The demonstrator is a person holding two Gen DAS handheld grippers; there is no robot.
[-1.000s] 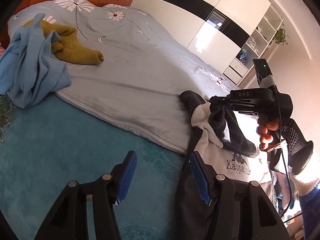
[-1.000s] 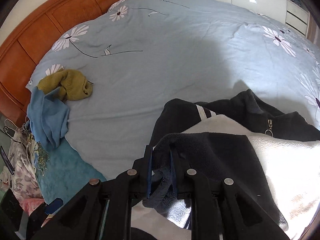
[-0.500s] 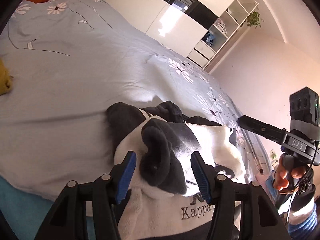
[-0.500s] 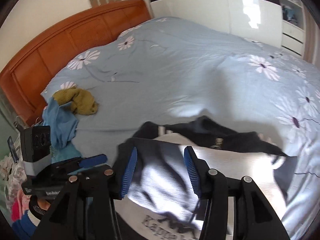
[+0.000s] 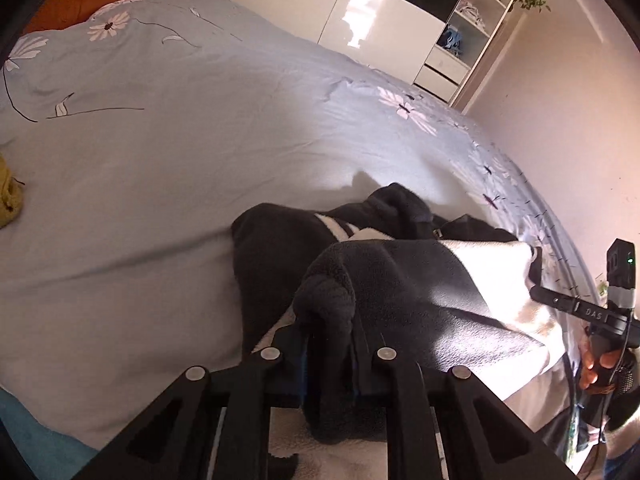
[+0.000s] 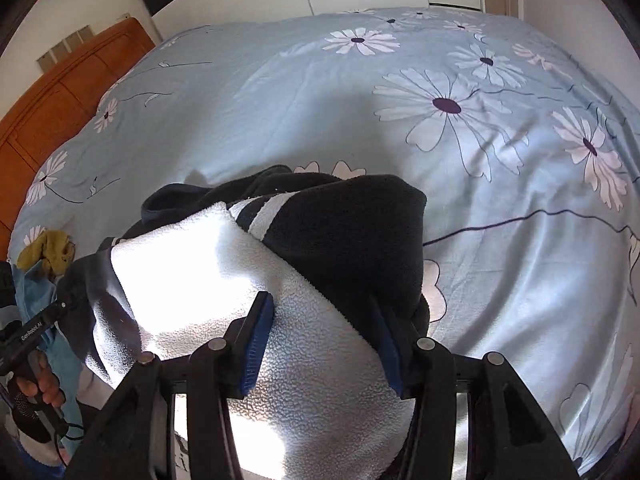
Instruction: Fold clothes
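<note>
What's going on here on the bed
A person is folding a black and white fleece jacket on a bed with a floral blue duvet. The left hand-held gripper is shut on a dark sleeve. The right hand-held gripper is open over the jacket.

A bed (image 6: 500,240) with a pale blue duvet printed with white daisies carries everything, an orange-brown wooden headboard (image 6: 52,108) at its far end. A black-and-white fleece jacket (image 6: 320,232) lies bunched on the duvet near the near edge. Well apart from it, toward the headboard, an olive-yellow garment (image 6: 48,250) lies crumpled, touching a light blue one (image 6: 36,284).
</note>
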